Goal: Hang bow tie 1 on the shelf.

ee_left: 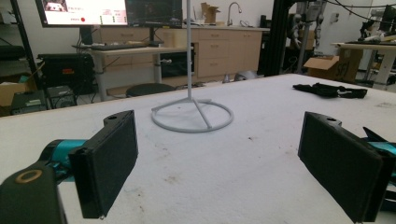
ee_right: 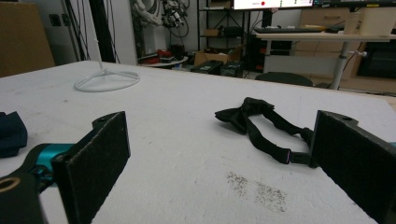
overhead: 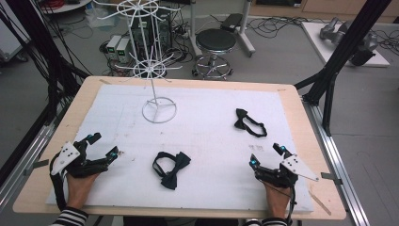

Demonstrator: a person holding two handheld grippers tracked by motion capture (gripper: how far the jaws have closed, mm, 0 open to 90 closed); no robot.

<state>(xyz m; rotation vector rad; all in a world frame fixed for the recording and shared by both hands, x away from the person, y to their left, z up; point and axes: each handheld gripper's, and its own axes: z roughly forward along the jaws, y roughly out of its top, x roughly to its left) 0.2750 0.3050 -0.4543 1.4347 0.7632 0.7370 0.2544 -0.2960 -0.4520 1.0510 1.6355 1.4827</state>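
Bow ties: one [overhead: 171, 168] is lying near the desk's [overhead: 287, 92] front edge between both tongs; the other [overhead: 249, 122] is lying toward the right edge, ahead of the right tongs [overhead: 266, 154].
Tongs: left tongs [overhead: 103, 144] and right tongs are being held released, nothing between the jaws.
Step in hand: a start is being awaited; neither tie is being touched.
Next move: a tie is probably being picked for hanging on the white rack [overhead: 159, 111], so a low pinch on thin fabric is being called for.

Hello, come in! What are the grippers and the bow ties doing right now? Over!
Left gripper open, right gripper open, nothing held. Near bow tie and far bow tie flat on table. White rack behind, path free.
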